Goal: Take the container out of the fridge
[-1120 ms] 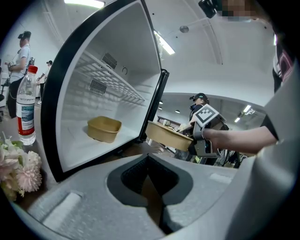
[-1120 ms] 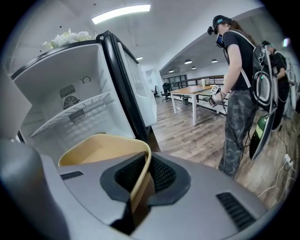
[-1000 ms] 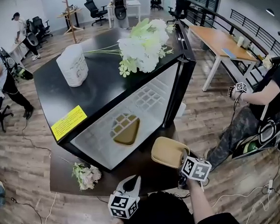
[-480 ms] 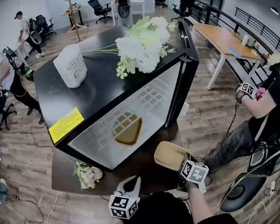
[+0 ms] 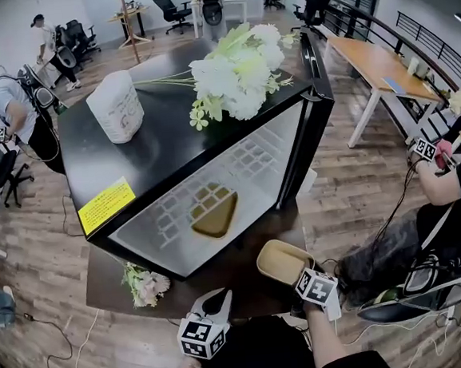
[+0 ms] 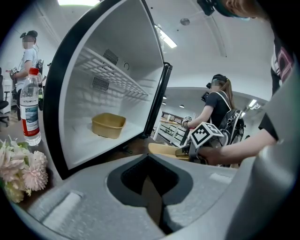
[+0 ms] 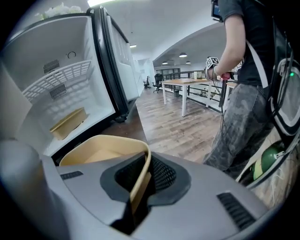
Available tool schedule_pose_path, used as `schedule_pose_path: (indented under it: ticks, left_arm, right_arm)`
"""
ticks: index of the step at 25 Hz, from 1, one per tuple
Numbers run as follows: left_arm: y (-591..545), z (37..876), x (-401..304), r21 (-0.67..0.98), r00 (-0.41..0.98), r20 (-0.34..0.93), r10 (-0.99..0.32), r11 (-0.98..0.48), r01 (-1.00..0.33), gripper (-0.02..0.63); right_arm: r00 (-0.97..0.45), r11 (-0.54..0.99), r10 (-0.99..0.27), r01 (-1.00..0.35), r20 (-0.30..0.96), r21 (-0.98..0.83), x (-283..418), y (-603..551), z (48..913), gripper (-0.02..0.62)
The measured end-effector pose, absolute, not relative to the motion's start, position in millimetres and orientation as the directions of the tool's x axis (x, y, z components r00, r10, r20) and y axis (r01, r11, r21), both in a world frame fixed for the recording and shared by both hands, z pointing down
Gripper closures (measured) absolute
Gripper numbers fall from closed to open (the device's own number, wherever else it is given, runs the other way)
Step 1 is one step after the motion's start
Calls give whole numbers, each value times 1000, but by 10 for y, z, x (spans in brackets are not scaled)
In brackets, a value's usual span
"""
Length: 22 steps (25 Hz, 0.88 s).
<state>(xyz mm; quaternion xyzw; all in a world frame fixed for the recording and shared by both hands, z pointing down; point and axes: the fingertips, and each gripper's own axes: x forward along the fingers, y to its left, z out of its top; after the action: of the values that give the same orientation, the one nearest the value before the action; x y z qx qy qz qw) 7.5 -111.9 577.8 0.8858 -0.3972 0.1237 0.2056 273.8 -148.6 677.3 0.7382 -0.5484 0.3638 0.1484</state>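
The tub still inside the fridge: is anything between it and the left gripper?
Nothing visible blocks it. The tub sits alone on the white floor of the open fridge. The left gripper, shut and empty, faces straight into the opening. The right gripper, holding another tub, is off to the right side.

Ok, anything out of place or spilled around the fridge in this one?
Nothing spilled or damaged. Only oddities: a bouquet lies flat on the fridge top, and a smaller bunch lies loose on the table beside it. The right gripper grips a tan container by its rim.
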Motion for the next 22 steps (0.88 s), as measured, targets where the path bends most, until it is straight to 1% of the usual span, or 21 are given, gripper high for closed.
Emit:
schedule_pose_path:
  ticks: [10,14,22]
  left_arm:
    - [-1146,5765,79,239,639,398,-658,-598,-765,598]
    - [-1164,5782,95,234,638,403,-656,-600,-765,598]
    - [-1186,5819,53,254,630,417,-655,-581,-773,598]
  right_arm:
    - [152,-382,-702,-905,696,-188,2750,-1481,6834,557]
    - [153,-362,-717,-915,680,-177,2744,-1527,6858,555]
    - [157,-294,-721,-951,675,-94,2704,-1543,6875,555]
